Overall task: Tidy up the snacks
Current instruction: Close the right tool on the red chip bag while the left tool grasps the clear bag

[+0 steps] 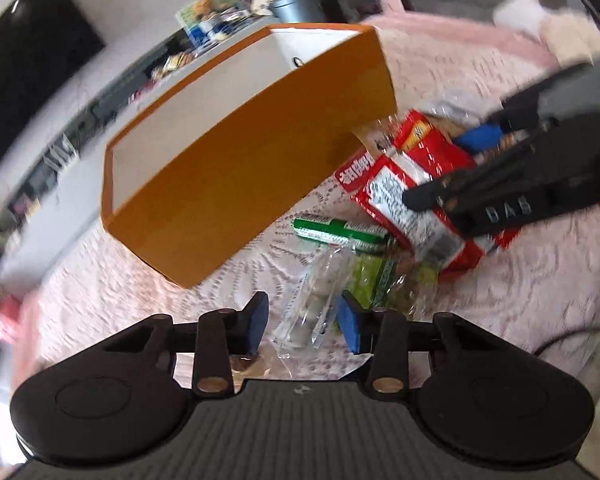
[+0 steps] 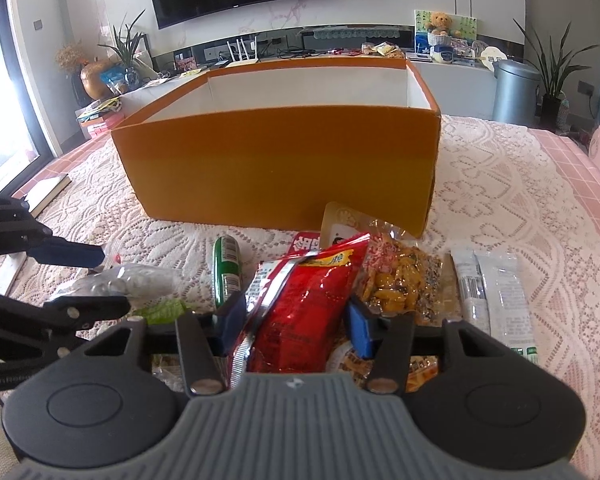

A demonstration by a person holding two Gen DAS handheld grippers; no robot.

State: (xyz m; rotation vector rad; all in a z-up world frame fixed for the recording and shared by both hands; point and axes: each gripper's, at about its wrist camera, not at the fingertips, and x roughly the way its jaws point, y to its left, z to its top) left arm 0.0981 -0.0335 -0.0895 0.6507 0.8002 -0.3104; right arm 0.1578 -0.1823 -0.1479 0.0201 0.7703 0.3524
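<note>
An open orange box [image 2: 276, 168] with a white inside stands on the lace-covered table; the left wrist view shows the orange box [image 1: 220, 168] tilted. In front of it lies a heap of snacks. My right gripper [image 2: 294, 326] is shut on a red snack bag [image 2: 300, 312], and from the left wrist the right gripper [image 1: 452, 168] sits over that red bag [image 1: 400, 184]. My left gripper [image 1: 305, 322] straddles a clear plastic packet [image 1: 308, 312]; its left pad stands just off the wrap. From the right wrist, the left gripper [image 2: 114, 280] brackets the clear packet [image 2: 140, 280].
A green tube [image 2: 227, 272] lies between the two grippers, a green-leaf packet [image 2: 160, 312] beside it. A yellow snack bag [image 2: 400, 284] and two white sachets [image 2: 492, 292] lie to the right. The lace tablecloth [image 2: 500, 200] spreads around the box. A TV cabinet is behind.
</note>
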